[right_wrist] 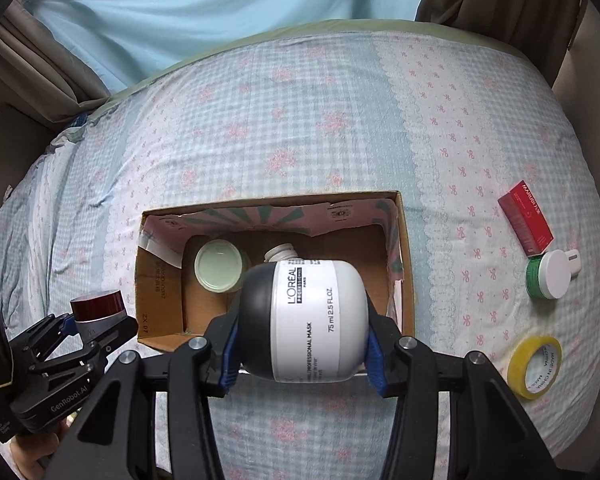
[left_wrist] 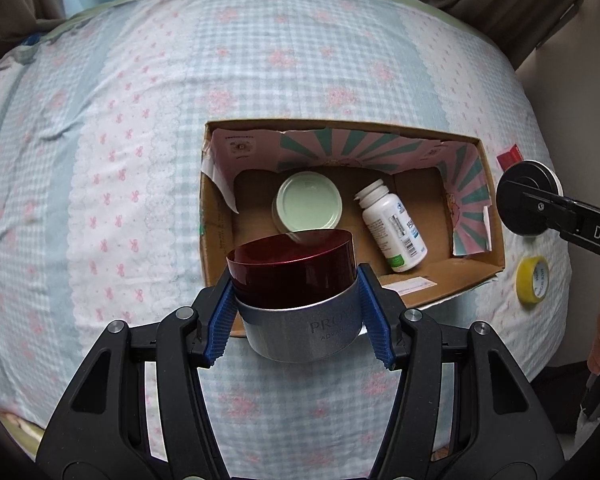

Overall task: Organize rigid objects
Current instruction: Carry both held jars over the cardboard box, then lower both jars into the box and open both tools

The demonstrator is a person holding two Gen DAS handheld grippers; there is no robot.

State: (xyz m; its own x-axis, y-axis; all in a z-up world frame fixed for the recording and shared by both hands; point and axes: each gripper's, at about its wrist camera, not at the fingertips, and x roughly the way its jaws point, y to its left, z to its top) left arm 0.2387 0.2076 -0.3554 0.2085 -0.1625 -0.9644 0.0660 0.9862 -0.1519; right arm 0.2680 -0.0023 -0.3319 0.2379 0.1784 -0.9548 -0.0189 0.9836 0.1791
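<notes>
Spread wide under everything: a bed [left_wrist: 140, 160] in blue gingham with pink bows. Near its middle, an open cardboard box [left_wrist: 496, 220], long axis running left to right, with "ZX 07" printed on its left flap. Inside, at the left, a jar with a pale green lid [left_wrist: 310, 204], lid up; to its right a white pill bottle [left_wrist: 392, 228] lying flat, cap toward the far wall, label text too small to read.

Clamped in the right gripper [right_wrist: 300, 344], over the box's near wall: a black-and-white tub [right_wrist: 304, 316], on its side, long axis near to far, marked "L'ORÉAL PROFESSIONNEL PARIS", "PROFESSIONAL MASK", "75 ml 2.5 FL OZ".

Clamped in the left gripper [left_wrist: 300, 320], at the box's near left corner: a silver cream jar [left_wrist: 296, 296] with dark red lid, tilted, lid toward the far side, lettered "PROYA ADVAN…".

On the bed right of the box: a yellow tape roll [right_wrist: 534, 364] reading "MADE IN CHINA", a green tin [right_wrist: 548, 276] with white lid, and a red carton [right_wrist: 526, 216] marked "MARUBI".
</notes>
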